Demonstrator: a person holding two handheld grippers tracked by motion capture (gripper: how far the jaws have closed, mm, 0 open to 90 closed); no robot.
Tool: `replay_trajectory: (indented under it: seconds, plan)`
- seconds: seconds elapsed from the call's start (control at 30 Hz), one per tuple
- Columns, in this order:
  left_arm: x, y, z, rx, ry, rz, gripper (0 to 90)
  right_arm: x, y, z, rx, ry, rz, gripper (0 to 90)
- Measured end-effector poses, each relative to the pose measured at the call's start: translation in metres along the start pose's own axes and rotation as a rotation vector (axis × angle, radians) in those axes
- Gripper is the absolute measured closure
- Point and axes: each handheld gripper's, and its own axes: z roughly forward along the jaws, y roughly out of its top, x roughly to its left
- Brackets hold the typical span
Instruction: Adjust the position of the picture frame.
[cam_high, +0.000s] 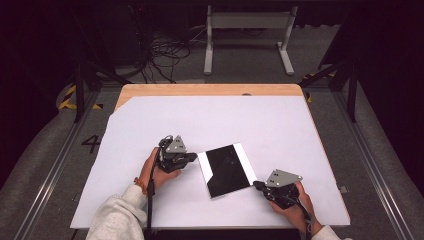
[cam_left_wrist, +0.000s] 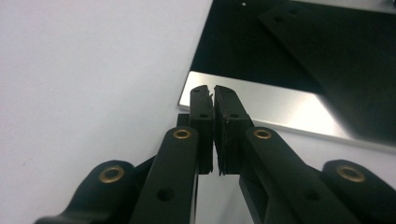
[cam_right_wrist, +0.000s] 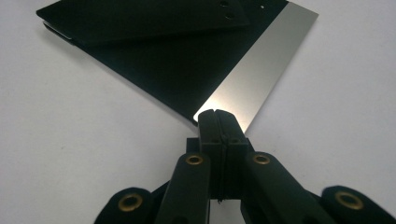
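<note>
One shiny plate (cam_high: 227, 170) lies on the worktop (cam_high: 280, 125); the left gripper (cam_high: 192, 157) and right gripper (cam_high: 256, 185), both closed and empty, flank it.

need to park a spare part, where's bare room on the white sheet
The far half of the white sheet, beyond the mirror plate, is bare. Crowded along the near edge: left gripper and right gripper flank the plate.
</note>
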Motion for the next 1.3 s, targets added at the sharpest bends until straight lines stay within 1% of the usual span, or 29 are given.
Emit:
replay_trajectory:
  seconds: [0.07,0.1,0.13,0.17,0.2,0.3,0.37,0.43,0.47,0.53,0.73,0.77,0.83,0.87,0.93,1.07,1.1,1.17,1.23,1.27,1.3]
  plan:
    - [0.005,0.002,0.005,-0.006,0.017,-0.023,87.6,-0.002,0.0,0.0,0.002,-0.002,0.008,90.0]
    - [0.005,0.002,0.005,-0.006,0.017,-0.023,88.2,-0.002,0.0,0.0,0.002,-0.002,0.008,90.0]
    - [0.01,0.003,0.011,-0.007,0.021,-0.045,88.4,-0.004,0.0,0.001,0.0,-0.005,0.015,90.0]
    - [0.012,0.004,0.016,0.014,0.023,-0.042,88.5,-0.004,0.0,0.001,-0.001,-0.008,0.015,90.0]
    - [0.014,0.004,0.019,0.024,0.023,-0.053,88.7,-0.004,0.0,0.001,0.001,-0.01,0.015,90.0]
    - [0.019,0.005,0.025,0.032,0.026,-0.07,89.5,-0.004,0.0,0.001,0.001,-0.011,0.018,90.0]
    - [0.022,0.007,0.027,0.035,0.015,-0.079,89.7,-0.005,0.0,0.002,-0.001,-0.01,0.018,90.0]
    - [0.021,0.009,0.03,0.059,0.035,-0.06,89.7,-0.006,0.001,0.002,-0.001,-0.007,0.023,90.0]
    - [0.021,0.009,0.032,0.061,0.022,-0.059,89.7,-0.006,0.001,0.002,0.0,-0.006,0.024,90.0]
    - [0.021,0.009,0.033,0.055,0.016,-0.063,89.7,-0.006,0.001,0.002,-0.001,-0.005,0.026,90.0]
    - [0.022,0.009,0.033,0.057,0.007,-0.055,90.0,-0.007,0.001,0.003,0.002,-0.006,0.031,90.0]
    - [0.021,0.009,0.032,0.066,0.002,-0.046,90.0,-0.008,0.002,0.003,0.005,-0.01,0.031,90.0]
    - [0.021,0.01,0.032,0.071,-0.003,-0.042,90.0,-0.008,0.002,0.003,0.005,-0.012,0.032,90.0]
    - [0.021,0.009,0.031,0.072,-0.026,-0.053,90.0,-0.008,0.002,0.003,0.006,-0.015,0.033,90.0]
    - [0.023,0.008,0.03,0.071,-0.05,-0.054,90.0,-0.01,0.001,0.003,0.007,-0.021,0.037,90.0]
    - [0.021,0.008,0.028,0.085,-0.055,-0.045,90.0,-0.013,0.001,0.004,0.007,-0.034,0.045,90.0]
    - [0.02,0.007,0.027,0.089,-0.064,-0.051,90.0,-0.014,0.001,0.004,0.007,-0.035,0.043,90.0]
    - [0.019,0.005,0.024,0.094,-0.074,-0.046,90.0,-0.016,0.002,0.005,0.009,-0.039,0.048,90.0]
    - [0.017,0.005,0.023,0.098,-0.074,-0.043,90.0,-0.018,0.002,0.005,0.009,-0.039,0.053,90.0]
    - [0.014,0.004,0.02,0.112,-0.073,-0.029,90.0,-0.02,0.003,0.007,0.008,-0.046,0.058,90.0]
    - [0.012,0.003,0.018,0.117,-0.075,-0.025,90.0,-0.021,0.004,0.007,0.01,-0.049,0.058,90.0]
